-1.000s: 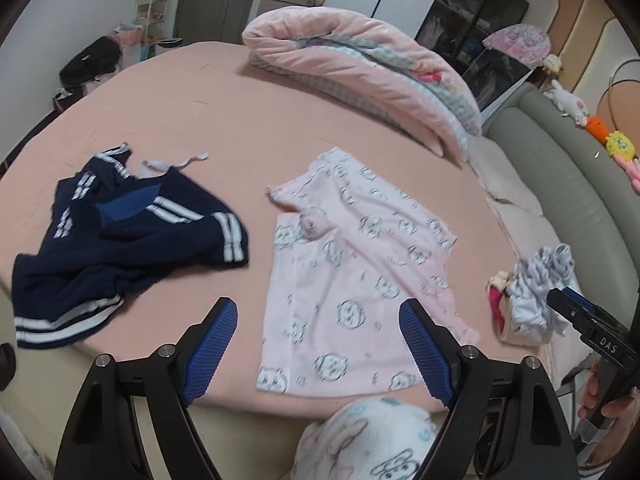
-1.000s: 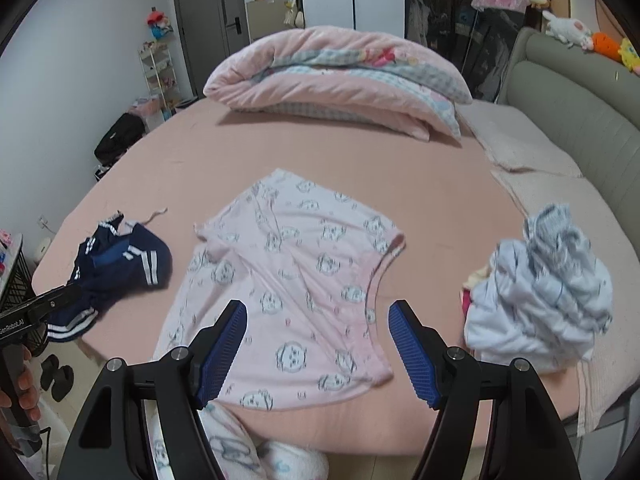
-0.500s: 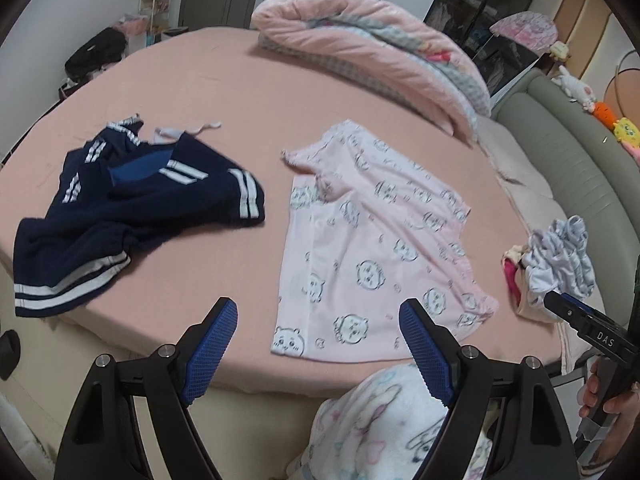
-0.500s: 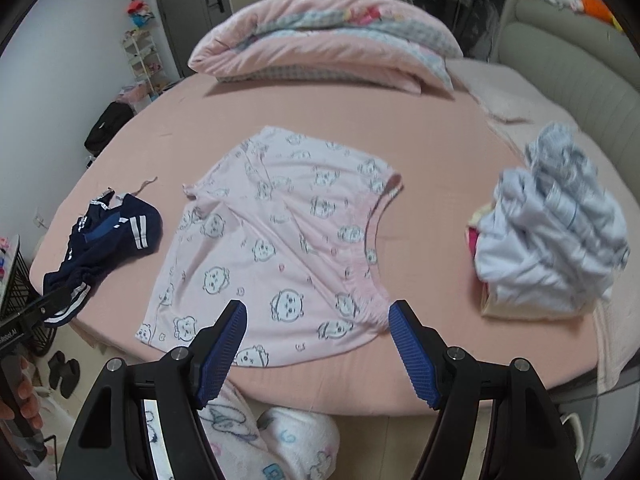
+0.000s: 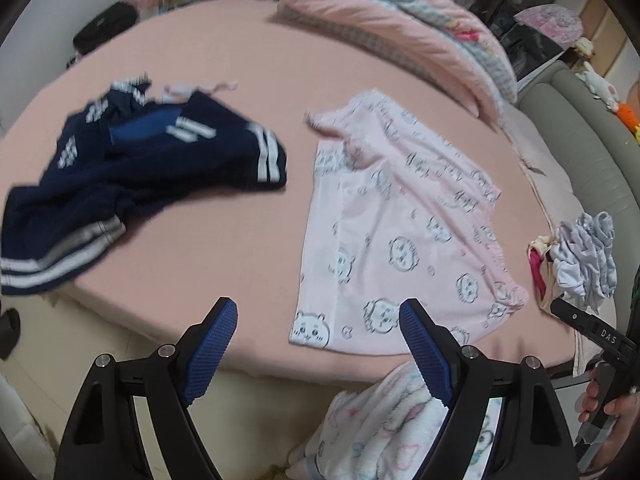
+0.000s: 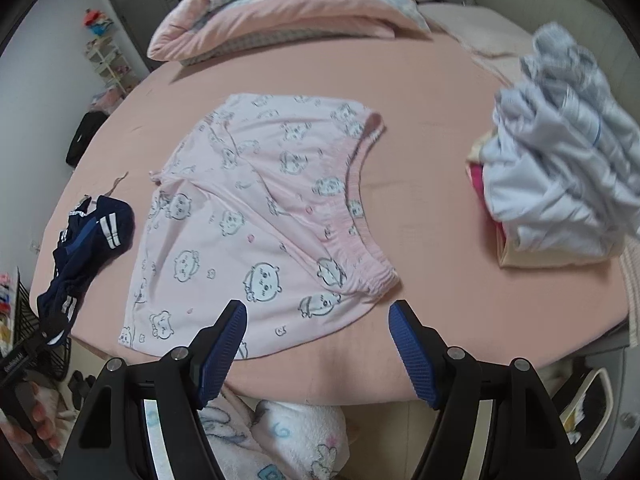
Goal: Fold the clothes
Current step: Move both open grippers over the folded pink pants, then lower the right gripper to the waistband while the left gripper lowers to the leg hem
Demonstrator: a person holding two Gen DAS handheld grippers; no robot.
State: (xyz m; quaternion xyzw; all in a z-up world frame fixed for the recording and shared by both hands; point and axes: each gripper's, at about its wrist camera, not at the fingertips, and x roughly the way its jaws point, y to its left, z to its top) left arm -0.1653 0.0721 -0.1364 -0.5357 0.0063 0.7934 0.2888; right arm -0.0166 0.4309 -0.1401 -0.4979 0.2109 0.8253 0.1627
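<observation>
Pink shorts with a cartoon print [image 5: 404, 232] [image 6: 260, 216] lie spread flat on the pink bed, their elastic waistband toward the right. My left gripper [image 5: 320, 344] hovers open above the bed's front edge, just short of the shorts' lower left hem. My right gripper [image 6: 318, 344] is open too, over the bed edge below the waistband corner. Neither holds anything. Crumpled navy shorts with white stripes [image 5: 132, 176] [image 6: 86, 252] lie to the left of the pink pair.
A heap of pale blue and white clothes [image 6: 560, 172] [image 5: 584, 256] sits at the bed's right. A rolled pink quilt [image 5: 400, 28] [image 6: 288, 12] lies at the far side. A grey headboard [image 5: 580, 148] runs along the right. The person's patterned fleece clothing [image 6: 280, 432] shows below.
Both grippers have come lower and closer to the bed's front edge, so the pink shorts look larger. Both stay open and the clothes have not moved.
</observation>
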